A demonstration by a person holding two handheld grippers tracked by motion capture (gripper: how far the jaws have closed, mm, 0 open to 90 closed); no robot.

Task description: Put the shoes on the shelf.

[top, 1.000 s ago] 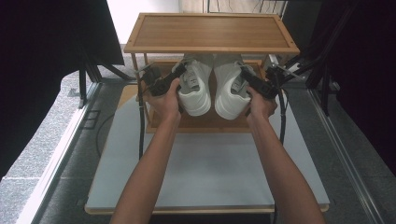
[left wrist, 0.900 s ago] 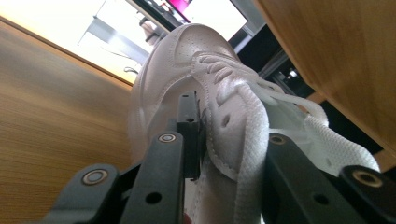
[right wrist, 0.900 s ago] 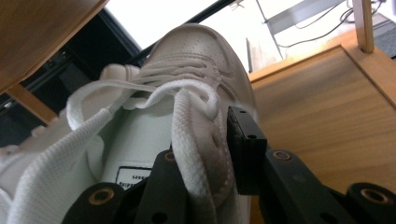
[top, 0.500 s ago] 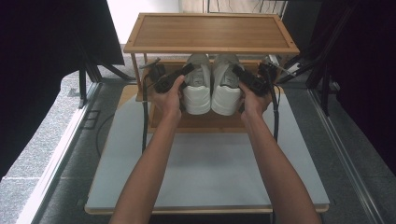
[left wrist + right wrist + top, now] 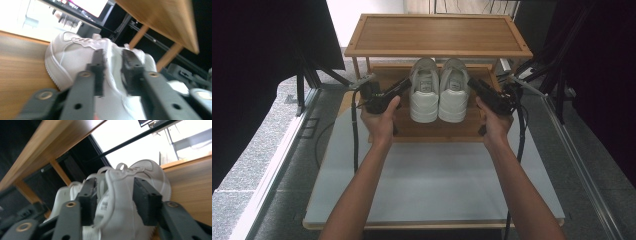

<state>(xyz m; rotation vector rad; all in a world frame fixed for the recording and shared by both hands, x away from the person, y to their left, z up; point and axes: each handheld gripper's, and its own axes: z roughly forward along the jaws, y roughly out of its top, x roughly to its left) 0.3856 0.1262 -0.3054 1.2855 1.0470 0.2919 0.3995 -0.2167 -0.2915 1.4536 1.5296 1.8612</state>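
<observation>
Two white sneakers sit side by side on the lower shelf (image 5: 437, 131) of a small wooden rack, heels toward the person, toes tucked under the top shelf (image 5: 437, 34). They're touching each other, pretty much centered on that lower shelf.

The left gripper (image 5: 404, 85) comes in from the left of the left shoe (image 5: 424, 95), held in the left hand (image 5: 381, 120). In the left gripper view its jaws stand narrow, and they've just been closing. The collar of the left shoe (image 5: 82, 60) sits between them at the heel end; the one jaw lies against the outside of the shoe, the other sits over the opening. It's blurry, so I can't really tell if the pads are pressing or just about there.

Right side is mirrored. The right gripper (image 5: 476, 86), in the right hand (image 5: 495, 125), reaches in from the right of the right shoe (image 5: 454, 94). In the right gripper view the jaws are about half way apart, also just been closing, and they straddle the heel part of the right shoe (image 5: 130, 202). One jaw sits between the two shoes, the other on the outer side. Looks like they're right against the fabric, but whether it's an actual squeeze I can't say.

Both shoes rest flat on the lower shelf. The rack itself stands at the far end of a pale table (image 5: 432, 185).
</observation>
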